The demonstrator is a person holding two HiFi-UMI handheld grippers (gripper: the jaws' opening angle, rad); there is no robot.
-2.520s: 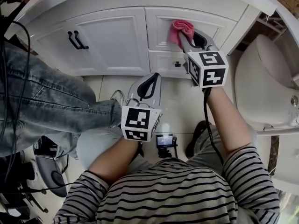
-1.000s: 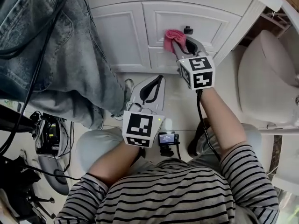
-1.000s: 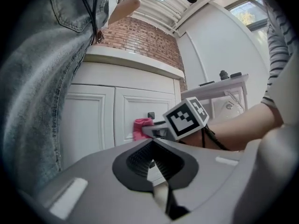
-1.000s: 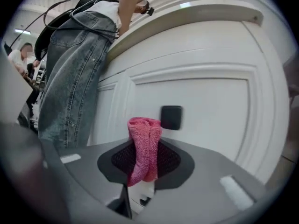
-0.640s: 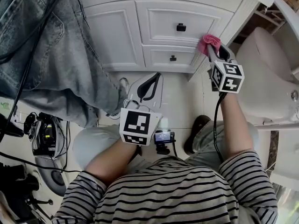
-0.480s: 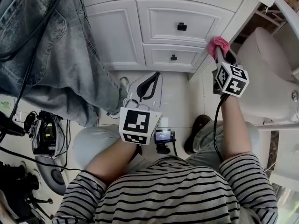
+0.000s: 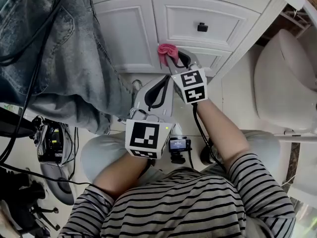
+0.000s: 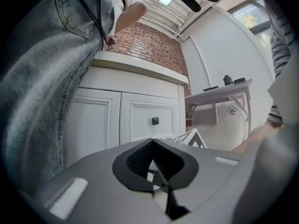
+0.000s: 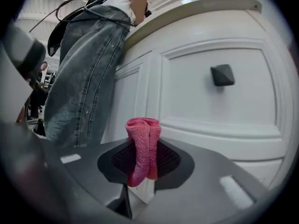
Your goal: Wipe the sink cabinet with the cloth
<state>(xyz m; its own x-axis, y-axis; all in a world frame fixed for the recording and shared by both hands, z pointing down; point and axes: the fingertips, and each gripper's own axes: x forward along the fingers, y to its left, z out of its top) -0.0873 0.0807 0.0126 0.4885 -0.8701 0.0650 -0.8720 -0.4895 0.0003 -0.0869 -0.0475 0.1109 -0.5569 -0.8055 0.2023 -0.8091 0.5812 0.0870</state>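
Note:
The pink cloth (image 7: 167, 51) is bunched between the jaws of my right gripper (image 7: 173, 59), which is shut on it and holds it against the white sink cabinet (image 7: 130, 29), at the post between the door and the drawers. In the right gripper view the cloth (image 9: 142, 146) stands up from the jaws in front of the upper drawer (image 9: 219, 111). My left gripper (image 7: 159, 86) hangs lower over the floor, shut and empty; its own view shows the jaws (image 8: 156, 171) together, facing the cabinet (image 8: 135, 115).
A person in jeans (image 7: 54, 58) stands close at the left against the cabinet door. A white toilet (image 7: 285, 78) sits to the right. Black drawer knob (image 7: 202, 27) above the cloth. Cables and gear (image 7: 47, 143) lie on the floor at left.
My right gripper swept the cloth from the cabinet's right corner post leftward to the divider beside the door. The left gripper has stayed low and still.

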